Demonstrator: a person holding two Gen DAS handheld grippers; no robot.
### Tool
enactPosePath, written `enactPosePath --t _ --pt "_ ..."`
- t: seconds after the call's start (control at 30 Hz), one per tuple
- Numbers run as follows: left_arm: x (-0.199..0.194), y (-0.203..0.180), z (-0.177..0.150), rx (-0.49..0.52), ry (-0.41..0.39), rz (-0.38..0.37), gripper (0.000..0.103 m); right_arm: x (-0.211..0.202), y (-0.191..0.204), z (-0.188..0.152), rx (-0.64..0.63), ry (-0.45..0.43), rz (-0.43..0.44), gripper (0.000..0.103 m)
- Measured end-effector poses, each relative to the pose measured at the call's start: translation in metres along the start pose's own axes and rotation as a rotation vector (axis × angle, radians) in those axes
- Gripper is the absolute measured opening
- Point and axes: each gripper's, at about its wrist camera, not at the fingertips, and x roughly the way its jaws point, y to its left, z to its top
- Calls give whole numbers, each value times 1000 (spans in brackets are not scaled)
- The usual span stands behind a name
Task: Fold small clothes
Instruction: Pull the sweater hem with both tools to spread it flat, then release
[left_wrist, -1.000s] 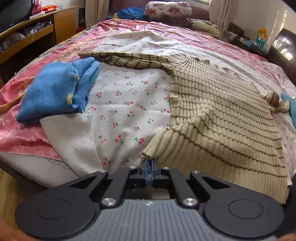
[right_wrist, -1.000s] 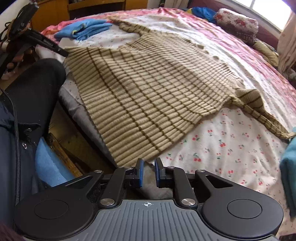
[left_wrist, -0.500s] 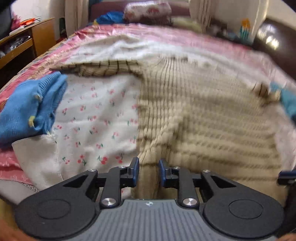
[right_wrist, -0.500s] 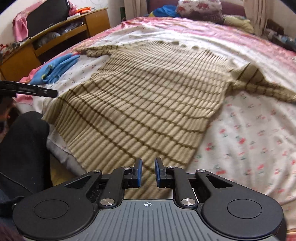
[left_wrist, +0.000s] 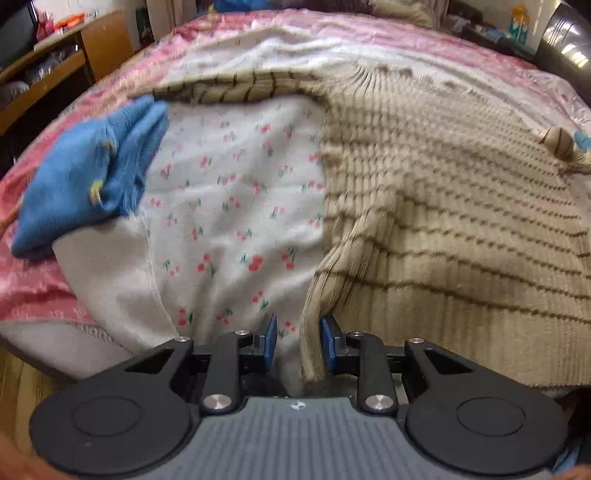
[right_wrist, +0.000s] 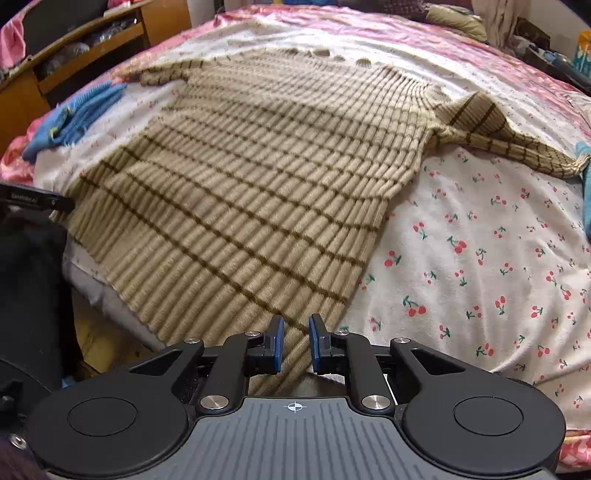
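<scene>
One garment is in hand: a beige rib-knit sweater with thin brown stripes (right_wrist: 266, 184), spread flat across the white cherry-print sheet (right_wrist: 480, 258) of the bed, its hem at the near edge and both sleeves out to the sides. A second ago the left gripper (left_wrist: 298, 345) was pinched shut on the near left hem corner; its jaws are now opening, and the hem edge stands loose in the gap against one blue pad, no longer squeezed. The knit there has bunched into a raised ridge — the corner is released, not laid smooth. The right gripper (right_wrist: 295, 341) is unchanged in width, its narrow jaws astride the right hem corner; whether they grasp it I cannot tell. Judgement: spreading is ending, folding not begun. A folded blue knit garment (left_wrist: 92, 177) lies well apart at the left.
</scene>
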Motion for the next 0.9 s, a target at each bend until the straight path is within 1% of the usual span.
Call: enactPosePath --t 0.1,0.2,0.33,0.4,0.47,0.57,0.67,0.77,0.9 --pt "-3 -9 8 11 -41 -21 38 -3 4 3 10 -31 15 16" --pt "8 -15 12 17 -42 -32 39 2 11 6 1 -31 22 16" --pt "29 -21 6 55 50 1 39 14 14 6 14 2 27 16" --pt "29 -18 1 65 61 3 42 17 14 4 11 21 20 17" --pt "25 -12 0 49 66 -3 43 17 12 3 9 32 18 17" --pt "15 -5 0 15 47 -27 43 14 7 3 22 37 23 18" --pt "4 -11 6 17 0 -42 43 9 2 6 52 18 19 18" --pt "3 -28 16 48 -30 -58 43 5 -2 8 92 -12 26 18" --pt "8 -56 24 107 -39 -78 43 7 0 11 107 -29 28 18"
